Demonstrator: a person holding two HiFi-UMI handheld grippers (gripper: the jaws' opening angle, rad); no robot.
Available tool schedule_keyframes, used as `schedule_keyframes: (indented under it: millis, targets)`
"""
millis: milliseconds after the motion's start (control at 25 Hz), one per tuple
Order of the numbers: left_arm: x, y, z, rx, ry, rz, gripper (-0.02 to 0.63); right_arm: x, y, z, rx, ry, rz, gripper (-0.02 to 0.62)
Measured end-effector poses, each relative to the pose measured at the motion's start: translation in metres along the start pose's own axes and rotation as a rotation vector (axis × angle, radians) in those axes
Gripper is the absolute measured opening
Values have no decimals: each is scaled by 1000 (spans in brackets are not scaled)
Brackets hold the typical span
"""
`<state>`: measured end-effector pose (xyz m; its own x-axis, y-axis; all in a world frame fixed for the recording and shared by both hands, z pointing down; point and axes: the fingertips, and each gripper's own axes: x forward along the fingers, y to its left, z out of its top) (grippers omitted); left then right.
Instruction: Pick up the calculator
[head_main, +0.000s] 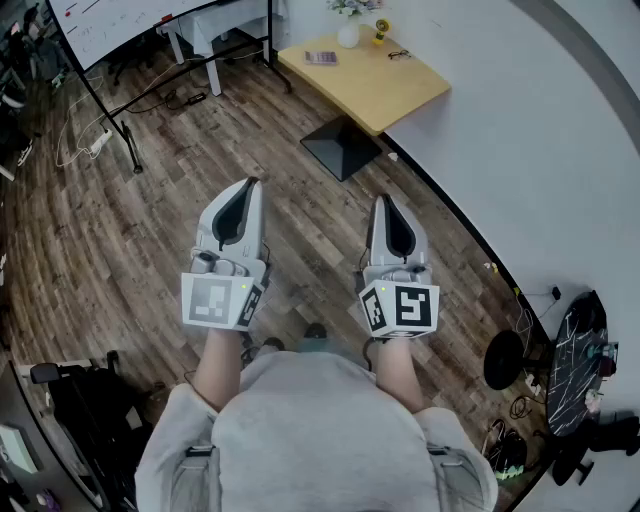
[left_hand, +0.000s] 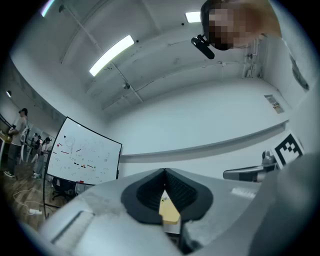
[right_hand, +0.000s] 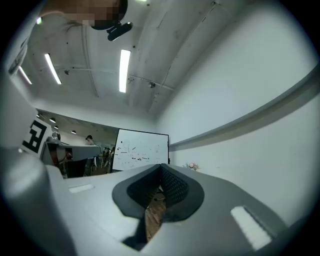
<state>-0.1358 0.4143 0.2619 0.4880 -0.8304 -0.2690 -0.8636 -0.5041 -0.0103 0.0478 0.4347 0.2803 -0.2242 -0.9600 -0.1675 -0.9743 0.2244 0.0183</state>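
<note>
The calculator (head_main: 320, 57) is a small dark rectangle lying on a yellow table (head_main: 380, 90) far ahead, against the white wall. I hold both grippers side by side above the wooden floor, well short of that table. The left gripper (head_main: 250, 183) has its jaws pressed together with nothing between them, and the right gripper (head_main: 383, 199) is shut and empty as well. In the left gripper view the shut jaws (left_hand: 164, 172) frame a sliver of the yellow table top (left_hand: 170, 210). The right gripper view shows its shut jaws (right_hand: 161, 167) over floorboards.
On the table stand a white vase of flowers (head_main: 347, 33), a small yellow figure (head_main: 380, 29) and a pair of glasses (head_main: 398, 54). A whiteboard on a wheeled stand (head_main: 120, 25) is at the upper left, with cables (head_main: 85, 140) on the floor. The table's black base (head_main: 342, 148) rests on the floorboards.
</note>
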Motion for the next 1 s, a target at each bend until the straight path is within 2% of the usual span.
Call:
schedule_keyframes:
  millis: [680,1000]
  targets:
    - [17,-17,0,17,-3,-13,5,7,-16,4,-9,-19,28,2]
    - [34,-37,-3,6,-19,5,5,8,-42,4,-14,-24,51,2]
